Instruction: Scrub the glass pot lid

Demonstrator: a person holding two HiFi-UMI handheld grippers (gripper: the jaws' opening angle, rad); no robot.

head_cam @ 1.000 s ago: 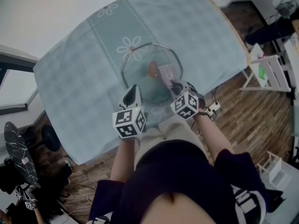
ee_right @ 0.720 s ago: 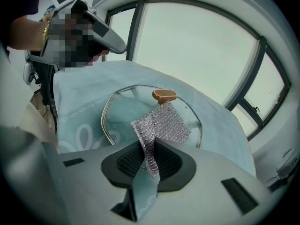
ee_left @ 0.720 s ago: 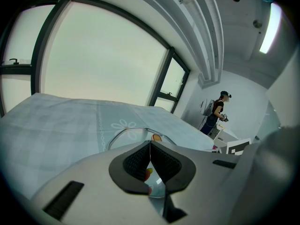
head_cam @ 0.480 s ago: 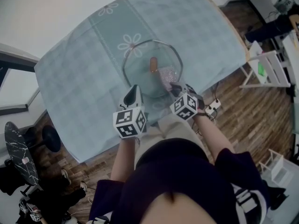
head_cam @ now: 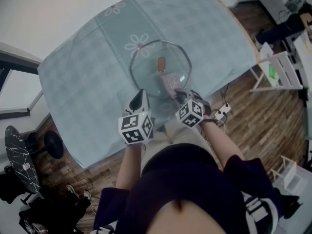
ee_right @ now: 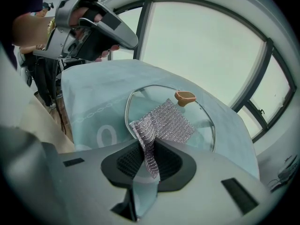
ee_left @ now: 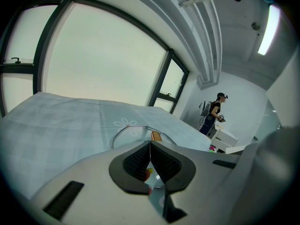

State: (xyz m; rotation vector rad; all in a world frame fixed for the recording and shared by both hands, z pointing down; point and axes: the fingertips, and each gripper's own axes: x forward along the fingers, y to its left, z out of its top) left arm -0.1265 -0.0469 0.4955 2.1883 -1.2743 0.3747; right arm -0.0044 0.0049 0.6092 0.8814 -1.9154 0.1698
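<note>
Scrubber cloth lies on glass lid, clamped in right gripper; left gripper jaws together at lid's near rim.

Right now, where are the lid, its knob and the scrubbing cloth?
lid point(head_cam: 145, 69), head view, bare glass left of centre.
knob point(ee_right: 185, 96), right gripper view, its top.
cloth point(ee_right: 166, 123), right gripper view, spread middle.

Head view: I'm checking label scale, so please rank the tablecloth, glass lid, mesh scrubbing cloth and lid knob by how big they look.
1. tablecloth, by far the largest
2. glass lid
3. mesh scrubbing cloth, lying on the lid
4. lid knob, the smallest
</note>
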